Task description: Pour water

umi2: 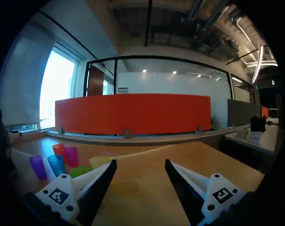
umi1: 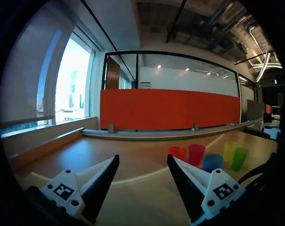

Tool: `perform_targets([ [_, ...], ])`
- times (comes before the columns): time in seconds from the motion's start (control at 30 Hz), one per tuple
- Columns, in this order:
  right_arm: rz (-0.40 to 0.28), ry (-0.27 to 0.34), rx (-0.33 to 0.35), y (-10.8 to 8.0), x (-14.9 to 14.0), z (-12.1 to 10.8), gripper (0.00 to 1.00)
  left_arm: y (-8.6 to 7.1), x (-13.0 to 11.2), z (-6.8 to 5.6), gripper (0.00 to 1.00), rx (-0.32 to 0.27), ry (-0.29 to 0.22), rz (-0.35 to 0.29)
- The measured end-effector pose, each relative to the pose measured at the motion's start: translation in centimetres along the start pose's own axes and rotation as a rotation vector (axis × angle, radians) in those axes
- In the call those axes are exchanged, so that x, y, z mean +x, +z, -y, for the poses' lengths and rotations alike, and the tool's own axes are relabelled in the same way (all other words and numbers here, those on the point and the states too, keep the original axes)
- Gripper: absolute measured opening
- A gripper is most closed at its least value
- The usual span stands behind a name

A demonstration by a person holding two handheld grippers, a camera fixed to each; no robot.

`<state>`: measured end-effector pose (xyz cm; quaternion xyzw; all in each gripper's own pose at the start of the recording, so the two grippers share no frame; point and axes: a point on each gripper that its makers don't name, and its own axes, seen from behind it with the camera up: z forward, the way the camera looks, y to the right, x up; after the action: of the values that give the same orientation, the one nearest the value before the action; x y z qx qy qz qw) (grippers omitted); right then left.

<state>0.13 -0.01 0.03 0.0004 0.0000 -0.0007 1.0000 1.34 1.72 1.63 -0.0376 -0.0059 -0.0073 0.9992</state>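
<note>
Several coloured plastic cups stand together on a wooden table. In the left gripper view an orange cup (umi1: 177, 151), a magenta cup (umi1: 196, 153), a blue cup (umi1: 213, 162), a yellow cup (umi1: 230, 150) and a green cup (umi1: 239, 158) sit ahead and to the right of my left gripper (umi1: 142, 158), which is open and empty. In the right gripper view a purple cup (umi2: 38, 167), the blue cup (umi2: 57, 164), the orange cup (umi2: 58, 149), the magenta cup (umi2: 71, 156), the yellow cup (umi2: 100, 161) and the green cup (umi2: 81, 171) lie left of my right gripper (umi2: 140, 162), also open and empty.
The wooden table (umi1: 135, 154) runs back to an orange partition (umi1: 169, 109) along its far edge. A bright window (umi1: 72, 90) is at the left. Another desk with dark items (umi2: 257, 124) stands at the far right.
</note>
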Motion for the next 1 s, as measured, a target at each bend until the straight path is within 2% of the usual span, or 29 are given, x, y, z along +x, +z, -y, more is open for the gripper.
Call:
perform_targets([
  [0.37, -0.011, -0.021, 0.042, 0.7, 5.0, 0.9, 0.99, 1.5, 5.6, -1.7, 0.94, -0.101, -0.012, -0.011],
  [0.67, -0.025, -0.025, 0.106, 1.4, 10.1, 2.5, 0.99, 2.7, 10.3, -2.8, 0.94, -0.17, 0.02, -0.017],
  [0.87, -0.018, -0.036, 0.156, 1.9, 12.7, 3.5, 0.99, 3.4, 12.7, -4.3, 0.94, -0.251, 0.042, 0.0],
  [1.0, -0.001, -0.055, 0.201, 2.0, 13.6, 4.3, 0.99, 3.8, 13.4, -5.7, 0.94, -0.322, 0.055, 0.031],
])
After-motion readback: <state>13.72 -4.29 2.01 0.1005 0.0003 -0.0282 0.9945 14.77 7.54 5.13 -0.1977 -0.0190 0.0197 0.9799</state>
